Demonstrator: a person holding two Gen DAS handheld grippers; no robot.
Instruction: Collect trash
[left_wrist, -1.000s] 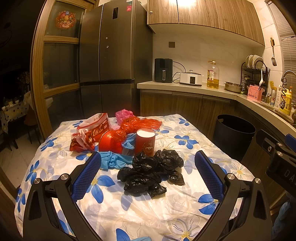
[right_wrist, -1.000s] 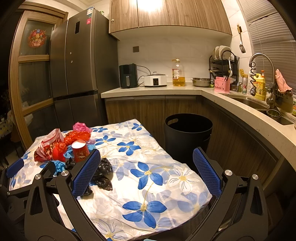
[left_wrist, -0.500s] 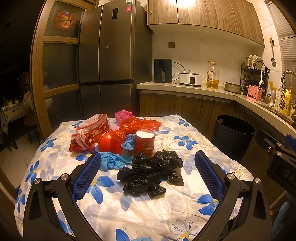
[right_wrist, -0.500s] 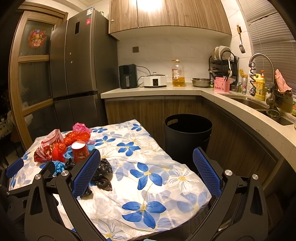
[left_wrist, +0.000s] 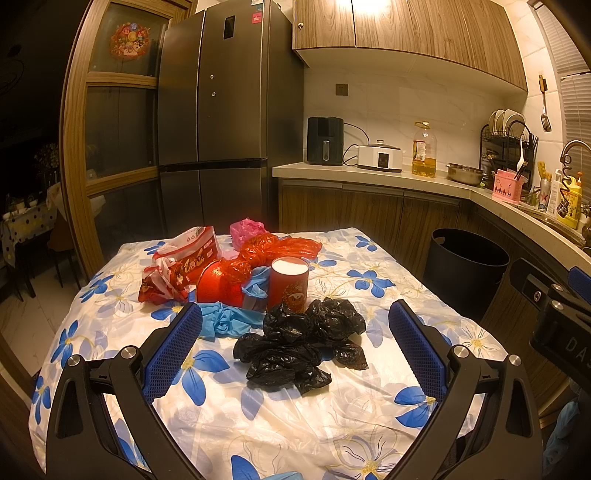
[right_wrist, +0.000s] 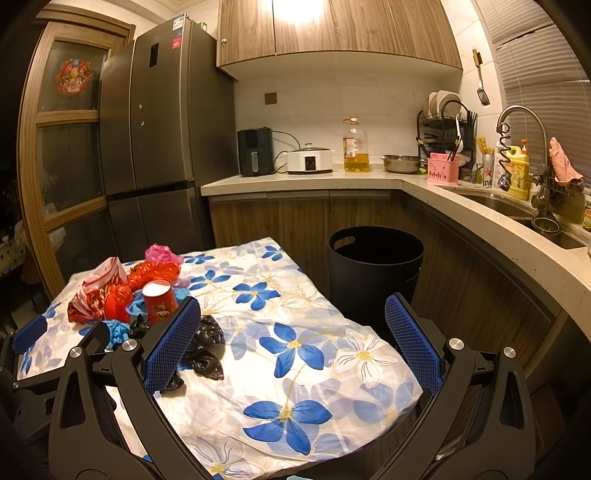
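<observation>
Nothing has really changed from a second ago: both views look the same as before, trash pile in the same spot, neither gripper has shifted.

Biggest thing is the table (left_wrist: 369, 406) with its blue-flower cloth, filling the lower half of both views. Right of it in the left wrist view, mid-right of frame, the black bin (left_wrist: 467, 269) stands on the floor by the cabinets, well apart from the trash.

The trash sits in a heap in the middle of the left view. At the front there's a crumpled black bag (left_wrist: 299, 343), wrinkled and shiny. Touching it on the left is a bunched blue glove (left_wrist: 229, 321). Just behind stands a red cup (left_wrist: 290, 282), upright, white on top. Behind that, a red plastic bag (left_wrist: 273, 249) and a red-and-white wrapper (left_wrist: 184, 258), with a small pink bag (left_wrist: 245, 229) at the far back.

Left gripper (left_wrist: 295, 332) has its fingers wide apart, holding nothing, framing the black bag. Right gripper (right_wrist: 293, 325) is also spread wide and empty, over bare cloth, with the heap off to its lower left.
</observation>
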